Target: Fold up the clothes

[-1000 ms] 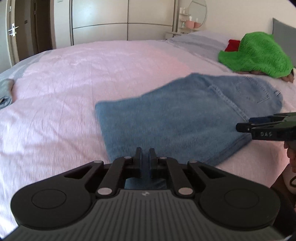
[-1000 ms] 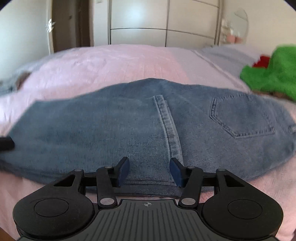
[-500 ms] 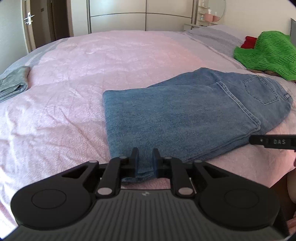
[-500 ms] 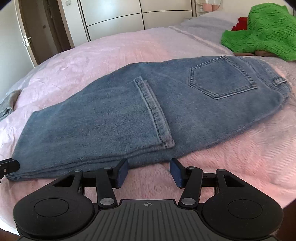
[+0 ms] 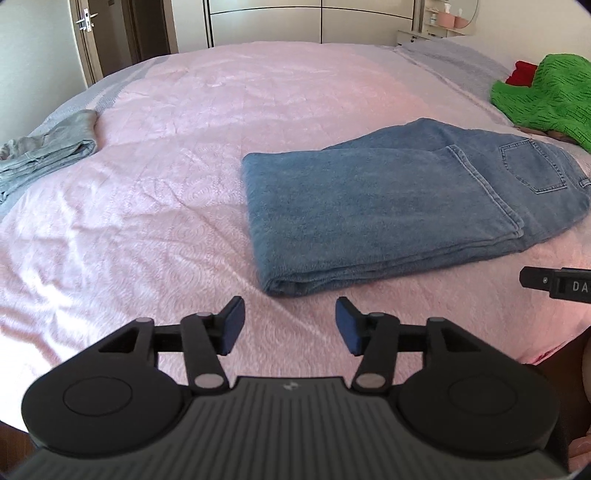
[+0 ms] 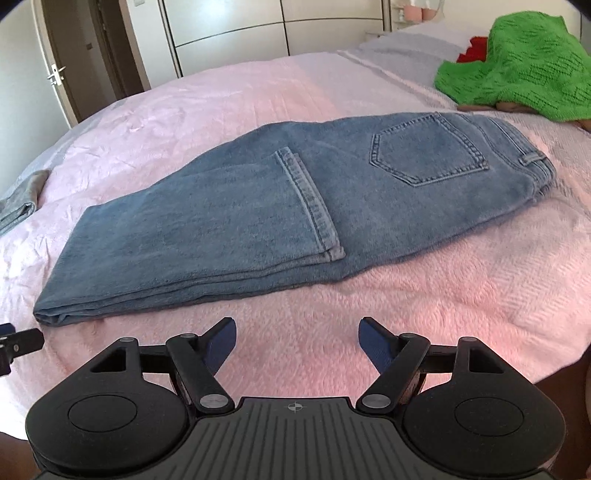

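Note:
Blue jeans (image 5: 388, 206) lie folded on the pink bedspread (image 5: 184, 166), legs doubled over so the hem sits near the back pocket (image 6: 424, 151). The jeans also show in the right wrist view (image 6: 258, 221). My left gripper (image 5: 290, 325) is open and empty, just in front of the fold's near left corner. My right gripper (image 6: 297, 339) is open and empty, above the bedspread (image 6: 406, 314) in front of the jeans' near edge. The tip of the right gripper shows at the right edge of the left wrist view (image 5: 554, 284).
A green knitted garment (image 6: 517, 62) with something red (image 6: 476, 46) behind it lies at the far right. A folded grey garment (image 5: 44, 151) lies at the bed's left. Wardrobe doors (image 5: 314, 18) and a room door (image 5: 85, 33) stand beyond the bed.
My left gripper was shut on the jeans' edge; it has opened, let go and drawn back. My right gripper has also pulled back. The jeans now lie flat, folded.

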The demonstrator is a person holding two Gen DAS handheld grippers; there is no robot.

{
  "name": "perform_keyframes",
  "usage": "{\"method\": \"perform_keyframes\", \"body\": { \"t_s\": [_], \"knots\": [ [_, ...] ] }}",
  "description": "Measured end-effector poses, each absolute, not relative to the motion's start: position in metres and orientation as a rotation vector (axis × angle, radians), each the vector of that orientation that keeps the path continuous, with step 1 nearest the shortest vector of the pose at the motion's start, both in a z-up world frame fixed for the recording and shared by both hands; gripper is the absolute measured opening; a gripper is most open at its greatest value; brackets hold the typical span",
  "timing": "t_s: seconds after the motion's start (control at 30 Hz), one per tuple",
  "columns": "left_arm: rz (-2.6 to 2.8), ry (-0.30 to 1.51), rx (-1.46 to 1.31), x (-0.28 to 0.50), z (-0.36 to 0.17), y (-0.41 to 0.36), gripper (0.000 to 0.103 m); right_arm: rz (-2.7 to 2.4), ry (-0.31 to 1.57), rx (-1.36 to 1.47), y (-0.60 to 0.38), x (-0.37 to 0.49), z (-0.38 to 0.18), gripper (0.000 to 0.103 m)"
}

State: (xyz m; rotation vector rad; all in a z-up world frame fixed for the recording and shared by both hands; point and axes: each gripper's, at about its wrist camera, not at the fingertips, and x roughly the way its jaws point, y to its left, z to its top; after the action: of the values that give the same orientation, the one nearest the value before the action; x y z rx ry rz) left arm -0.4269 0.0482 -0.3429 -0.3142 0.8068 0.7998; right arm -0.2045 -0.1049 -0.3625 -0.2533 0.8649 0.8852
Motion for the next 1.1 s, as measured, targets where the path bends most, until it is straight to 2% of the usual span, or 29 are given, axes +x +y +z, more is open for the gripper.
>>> {"method": "perform_keyframes", "body": {
  "t_s": [0.13, 0.5, 1.1],
  "knots": [
    [0.795, 0.800, -0.294, -0.430, -0.336, 0.036, 0.060, 0.876, 0.857, -0.248, -0.112, -0.211, -0.358, 0.077],
    [0.778, 0.800, -0.273, -0.426, -0.333, 0.019, 0.060, 0.865, 0.816, -0.226, -0.131, -0.222, -0.343, 0.077],
    [0.767, 0.807, -0.281, -0.424, -0.337, 0.018, 0.062, 0.862, 0.816, -0.250, -0.131, -0.223, -0.348, 0.077]
  ]
}}
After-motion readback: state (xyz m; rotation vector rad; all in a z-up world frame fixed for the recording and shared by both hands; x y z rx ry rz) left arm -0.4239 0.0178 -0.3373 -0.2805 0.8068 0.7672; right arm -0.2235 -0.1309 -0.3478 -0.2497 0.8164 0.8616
